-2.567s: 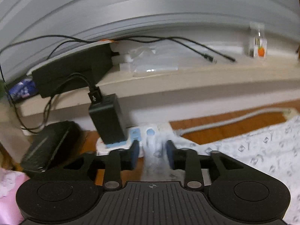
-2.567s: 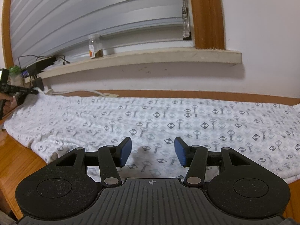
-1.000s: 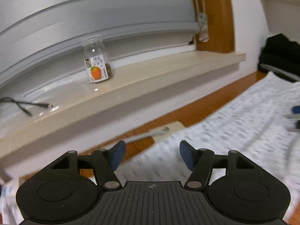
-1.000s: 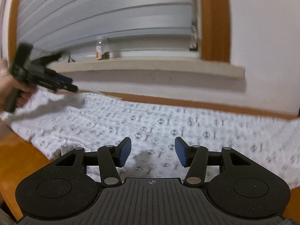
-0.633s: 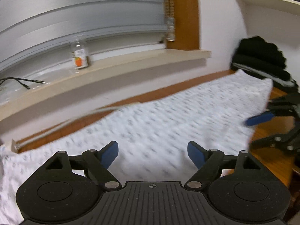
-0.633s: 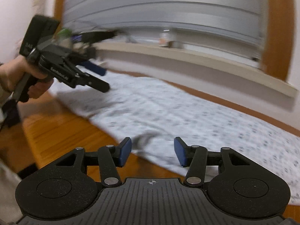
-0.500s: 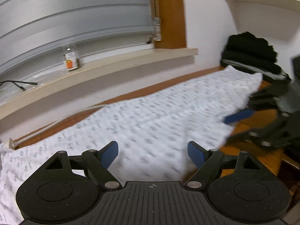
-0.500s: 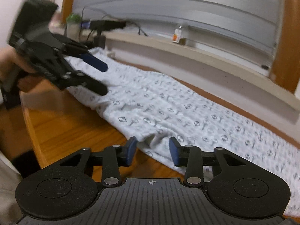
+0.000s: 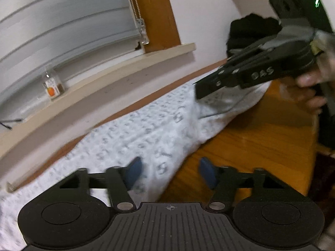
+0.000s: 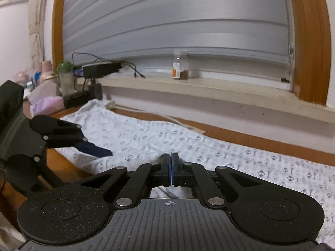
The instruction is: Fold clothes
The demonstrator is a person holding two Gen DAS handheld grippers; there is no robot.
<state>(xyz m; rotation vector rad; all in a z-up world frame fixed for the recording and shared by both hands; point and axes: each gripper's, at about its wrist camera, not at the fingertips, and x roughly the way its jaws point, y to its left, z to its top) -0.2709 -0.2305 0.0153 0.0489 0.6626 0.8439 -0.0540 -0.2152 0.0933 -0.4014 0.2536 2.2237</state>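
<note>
A white garment with a small grey print lies spread along the wooden table; it also shows in the left wrist view. My right gripper is shut on the garment's near edge, with cloth pinched between the blue pads. In the left wrist view the right gripper holds that edge at the upper right. My left gripper is open, its blue pads astride the garment's near edge just above the table. It shows from the side in the right wrist view, low over the cloth at left.
The wooden table lies bare right of the garment. A window sill behind carries a small jar, a black box with cables and bottles at left. A dark clothes pile sits at the far right.
My right gripper has shut on the garment's near edge. My left gripper has swung right along the garment, come closer to the right gripper and narrowed its jaws a little.
</note>
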